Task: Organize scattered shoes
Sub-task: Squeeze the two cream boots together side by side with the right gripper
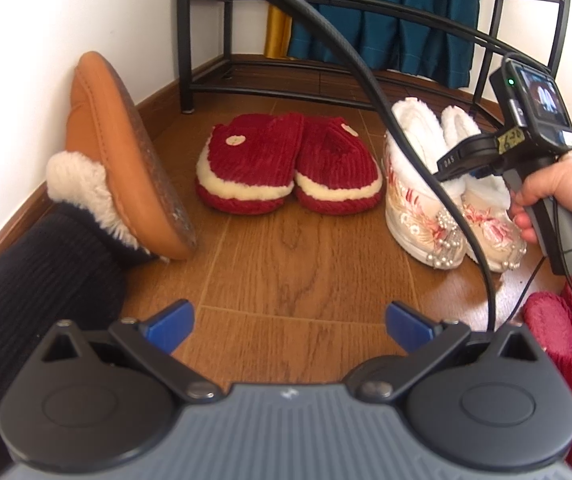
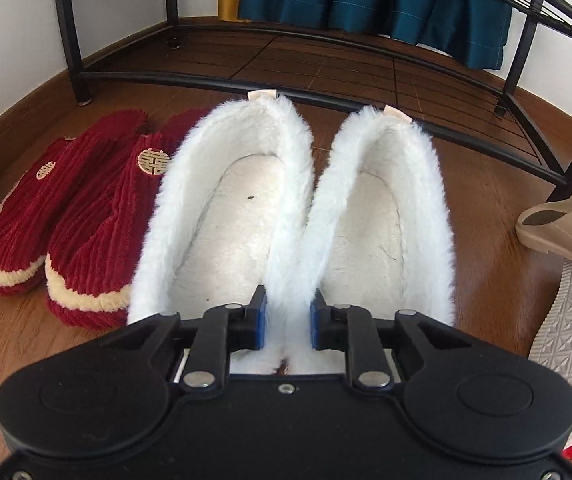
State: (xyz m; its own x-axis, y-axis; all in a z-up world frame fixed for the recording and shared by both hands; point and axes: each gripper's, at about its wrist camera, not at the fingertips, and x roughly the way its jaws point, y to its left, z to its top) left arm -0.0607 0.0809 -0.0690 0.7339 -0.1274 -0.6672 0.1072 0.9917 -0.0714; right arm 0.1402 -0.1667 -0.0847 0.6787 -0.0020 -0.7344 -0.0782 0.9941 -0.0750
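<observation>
White fur-lined shoes (image 2: 286,208) stand as a pair on the wooden floor (image 1: 286,264) just in front of the black shoe rack (image 2: 326,84), long axes side by side, heels toward the rack and beaded toes toward the person. The right gripper (image 2: 286,316) reaches from the toe end with its jaws nearly closed, pinching the two touching inner fur rims between its blue pads. The left gripper (image 1: 288,324) hangs wide open over bare floor, well short of the red corduroy slippers (image 1: 290,164) beside the white pair.
</observation>
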